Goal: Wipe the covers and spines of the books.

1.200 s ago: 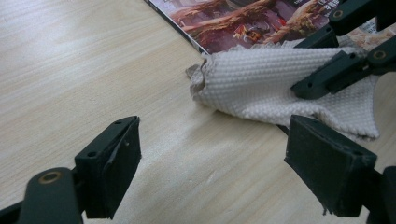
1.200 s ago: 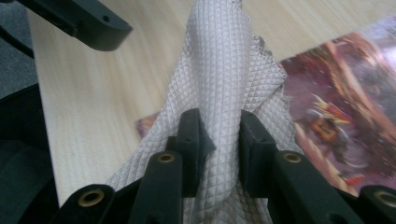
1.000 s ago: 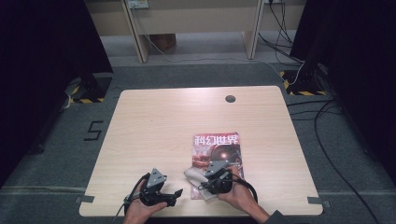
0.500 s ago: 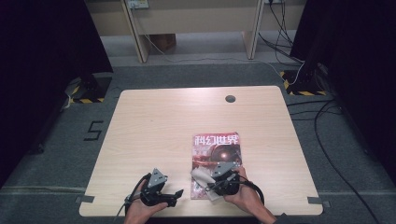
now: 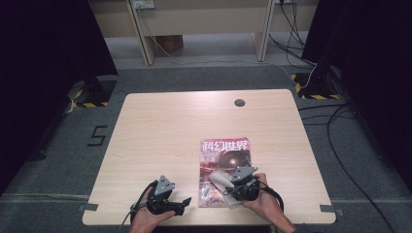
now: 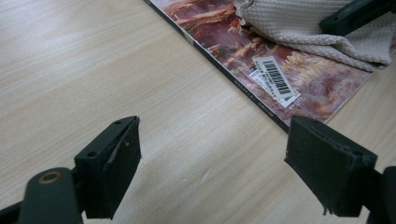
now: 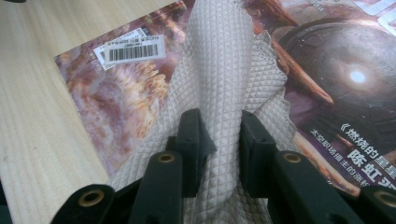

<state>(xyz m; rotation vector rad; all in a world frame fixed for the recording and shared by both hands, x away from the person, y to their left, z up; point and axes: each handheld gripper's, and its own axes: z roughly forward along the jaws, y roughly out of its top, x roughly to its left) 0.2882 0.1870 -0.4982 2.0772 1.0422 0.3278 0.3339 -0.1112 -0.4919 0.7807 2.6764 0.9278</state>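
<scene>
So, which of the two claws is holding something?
The right claw: its jaws pinch a fold of the beige cloth over the magazine. The left claw is open above bare table.

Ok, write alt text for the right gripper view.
The right gripper pinches a fold of beige quilted cloth between its two black jaws, above a magazine lying on a light wooden table. A barcode sticker sits near the magazine's corner.

Magazine [image 5: 225, 160] cover — "科幻世界"; floor marking [image 5: 96, 136] — "5".
</scene>
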